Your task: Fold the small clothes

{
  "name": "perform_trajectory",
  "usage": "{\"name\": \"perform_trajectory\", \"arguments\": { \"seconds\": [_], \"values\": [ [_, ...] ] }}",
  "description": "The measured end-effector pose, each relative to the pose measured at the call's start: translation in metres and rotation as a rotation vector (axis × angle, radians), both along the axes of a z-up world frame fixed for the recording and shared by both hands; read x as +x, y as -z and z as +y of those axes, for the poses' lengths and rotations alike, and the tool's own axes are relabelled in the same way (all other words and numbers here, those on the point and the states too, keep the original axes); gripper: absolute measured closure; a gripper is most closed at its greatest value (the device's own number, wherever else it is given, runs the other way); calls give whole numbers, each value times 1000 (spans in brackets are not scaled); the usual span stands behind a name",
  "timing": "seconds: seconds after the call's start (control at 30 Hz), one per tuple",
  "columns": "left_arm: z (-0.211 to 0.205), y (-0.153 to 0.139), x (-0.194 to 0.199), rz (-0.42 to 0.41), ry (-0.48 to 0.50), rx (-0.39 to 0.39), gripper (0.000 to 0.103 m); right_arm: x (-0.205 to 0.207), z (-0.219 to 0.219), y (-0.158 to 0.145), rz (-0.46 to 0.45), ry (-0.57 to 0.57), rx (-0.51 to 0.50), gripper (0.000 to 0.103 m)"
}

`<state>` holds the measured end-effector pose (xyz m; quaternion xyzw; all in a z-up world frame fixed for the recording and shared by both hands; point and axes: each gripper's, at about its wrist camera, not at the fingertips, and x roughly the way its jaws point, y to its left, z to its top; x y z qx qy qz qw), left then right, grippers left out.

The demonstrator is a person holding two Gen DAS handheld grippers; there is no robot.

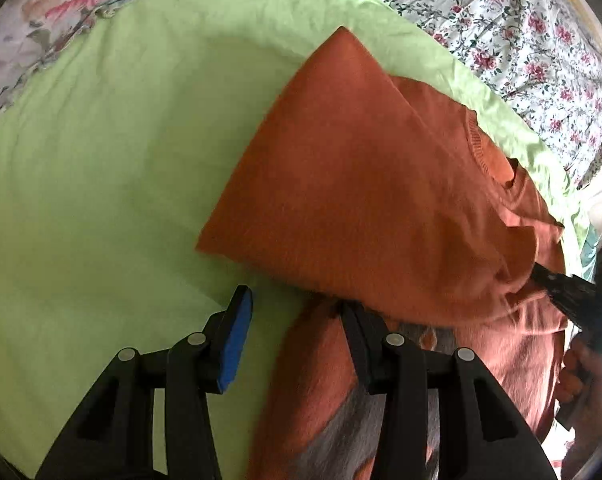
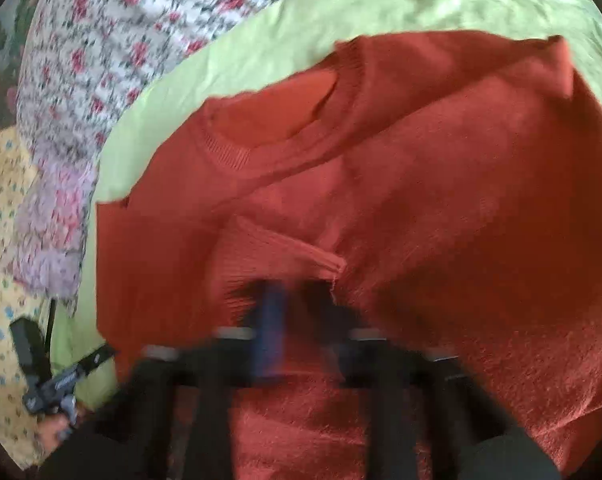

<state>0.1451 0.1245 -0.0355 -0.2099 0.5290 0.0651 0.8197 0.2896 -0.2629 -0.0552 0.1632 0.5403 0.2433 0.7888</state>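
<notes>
Left gripper: seen from its own wrist view with the jaws standing apart. The blue-padded finger at 7 o'clock lies over the green sheet, clear of any fabric. The other finger at 6 o'clock is partly covered by the folded edge of the orange sweater, but nothing is pinched between the two.

Right gripper: blurred in its own view, at 6 o'clock. Its fingers are drawn together, with the blue pad close against the opposite finger. A ribbed hem of the sweater lies right at the tips. Whether fabric is actually pinched cannot be told through the blur. In the left wrist view the same gripper is seen as a dark wedge at 4 o'clock, its tip buried in a bunched fold of the sweater, with a hand behind it at 5 o'clock.

Orange sweater: spread on the green sheet and partly folded, with one panel laid over the body and the ribbed collar open toward 10 o'clock in the right wrist view. A grey patch on the sweater is visible near the left gripper's covered finger.

Floral bedding is seen beyond the sheet from 12 to 2 o'clock. A yellow printed cloth lies at 8 o'clock in the right wrist view.
</notes>
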Motion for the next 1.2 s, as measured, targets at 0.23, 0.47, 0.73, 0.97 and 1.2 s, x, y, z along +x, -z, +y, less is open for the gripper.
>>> {"name": "perform_trajectory", "arguments": {
  "seconds": [0.23, 0.47, 0.73, 0.97, 1.2],
  "values": [
    [-14, -3, 23, -13, 14, 37, 57, -21, -53, -96, -190, 79, 138, 99],
    [-14, -3, 36, -5, -38, 47, 57, -10, -103, -72, -148, 142, -28, 99],
    [-1, 3, 27, 7, -88, 34, 55, -13, -126, -45, -124, 202, -85, 99],
    [12, 4, 19, -10, -123, -30, 55, -16, -113, -33, -174, 166, -141, 99],
    [23, 6, 13, 9, -107, -108, 55, -26, -129, -10, -86, 183, -231, 91]
  ]
}}
